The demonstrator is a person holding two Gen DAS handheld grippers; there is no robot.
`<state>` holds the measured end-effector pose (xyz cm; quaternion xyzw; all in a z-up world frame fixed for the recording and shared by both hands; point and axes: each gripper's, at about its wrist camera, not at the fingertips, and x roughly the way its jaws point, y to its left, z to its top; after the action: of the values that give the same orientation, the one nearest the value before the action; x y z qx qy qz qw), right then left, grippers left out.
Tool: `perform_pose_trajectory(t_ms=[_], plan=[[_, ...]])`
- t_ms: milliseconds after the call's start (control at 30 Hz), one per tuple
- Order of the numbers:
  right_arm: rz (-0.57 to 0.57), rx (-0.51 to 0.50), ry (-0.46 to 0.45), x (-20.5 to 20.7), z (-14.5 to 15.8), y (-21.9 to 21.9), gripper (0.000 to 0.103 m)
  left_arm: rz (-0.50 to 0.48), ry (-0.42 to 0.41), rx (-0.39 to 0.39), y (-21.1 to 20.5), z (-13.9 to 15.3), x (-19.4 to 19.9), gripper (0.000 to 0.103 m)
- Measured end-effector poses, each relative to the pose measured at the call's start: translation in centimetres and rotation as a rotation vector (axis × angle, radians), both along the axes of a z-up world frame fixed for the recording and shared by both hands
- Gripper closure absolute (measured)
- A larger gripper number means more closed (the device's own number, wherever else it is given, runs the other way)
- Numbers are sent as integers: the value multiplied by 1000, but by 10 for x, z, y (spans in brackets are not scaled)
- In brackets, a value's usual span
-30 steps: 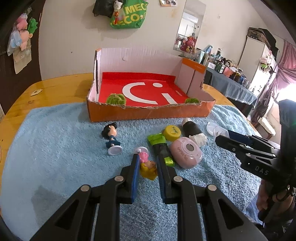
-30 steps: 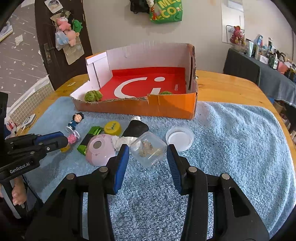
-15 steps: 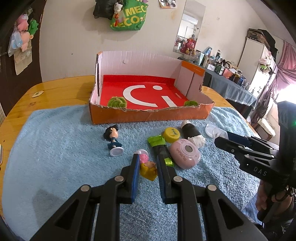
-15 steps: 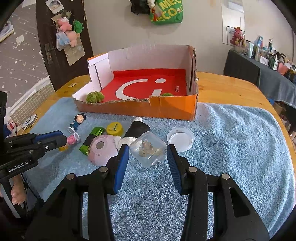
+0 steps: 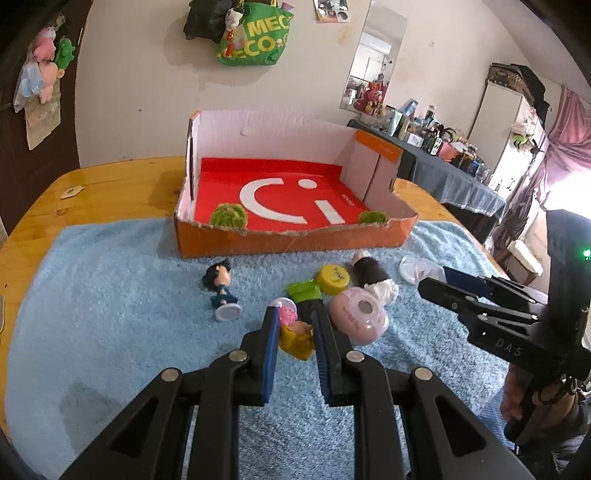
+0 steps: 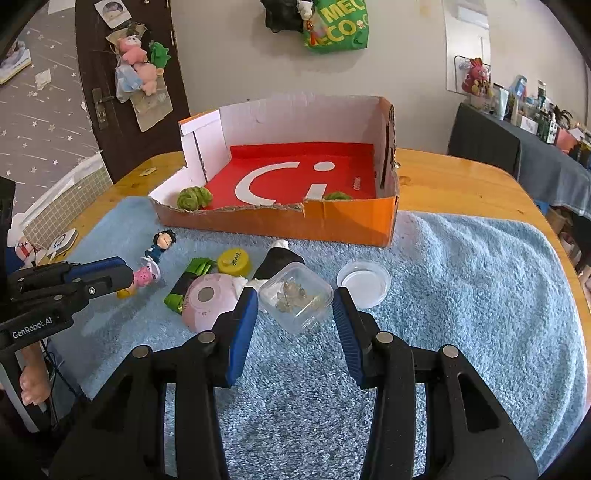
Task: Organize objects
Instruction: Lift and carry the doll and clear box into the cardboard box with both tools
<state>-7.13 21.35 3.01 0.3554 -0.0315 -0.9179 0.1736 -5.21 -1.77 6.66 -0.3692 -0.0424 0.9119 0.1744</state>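
Left gripper [image 5: 294, 325]: its blue-padded fingers are sitting close on either side of a small pink-and-yellow toy figure [image 5: 291, 330] that is lying on the blue towel [image 5: 110, 314]; the pads look to be touching it, so it is gripping the toy.
Right gripper [image 6: 295, 306]: its fingers are standing wide apart around a clear plastic box [image 6: 295, 297], with a gap showing on the right side; it is not squeezing the box.
Clear plastic box: it is resting on the towel with small pale bits lying inside, and its round clear lid [image 6: 364, 282] is lying just to its right.
Cardboard tray [image 5: 291, 242]: it is sitting at the far edge of the towel on the wooden table [image 5: 110, 192], orange outside and red inside, with two green fuzzy balls [image 5: 228, 216] lying just behind its low front wall, one near each corner.
Crowding the left gripper: a pink round case [image 5: 356, 315] is lying just to the right of the held toy, and a green-and-black packet [image 5: 306, 295] is lying right behind it.
Further clutter: a yellow cap [image 5: 333, 279] and a black-and-white bottle [image 5: 371, 275] are lying between the pink case and the tray's front wall.
Dark-haired doll [image 5: 221, 290]: it is lying alone on the towel, to the left of the pile.
Wall behind: a green bag [image 6: 338, 24] is hanging above the tray.
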Motion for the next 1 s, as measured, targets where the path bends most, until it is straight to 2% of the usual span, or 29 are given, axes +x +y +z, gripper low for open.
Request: perform_pose_trajectory(t_ms=[300,567,700,833,1000], plan=[[31,-3,24,-9,18,-3,62,-6,50,14,4,23,-9,84],[60,7,54,-36,40,-6,62,-30,83,48,12,47,-48,84],[91,11,28,-61,46,-9,62,-50,59,42,22,46,-77,84],[142,58,-1,-90,47,-18,62,-65,12,32,31,37,-100,84],[227,84,-108,-125,38,-28,62,-88,-57,30,36,21,-124,84]])
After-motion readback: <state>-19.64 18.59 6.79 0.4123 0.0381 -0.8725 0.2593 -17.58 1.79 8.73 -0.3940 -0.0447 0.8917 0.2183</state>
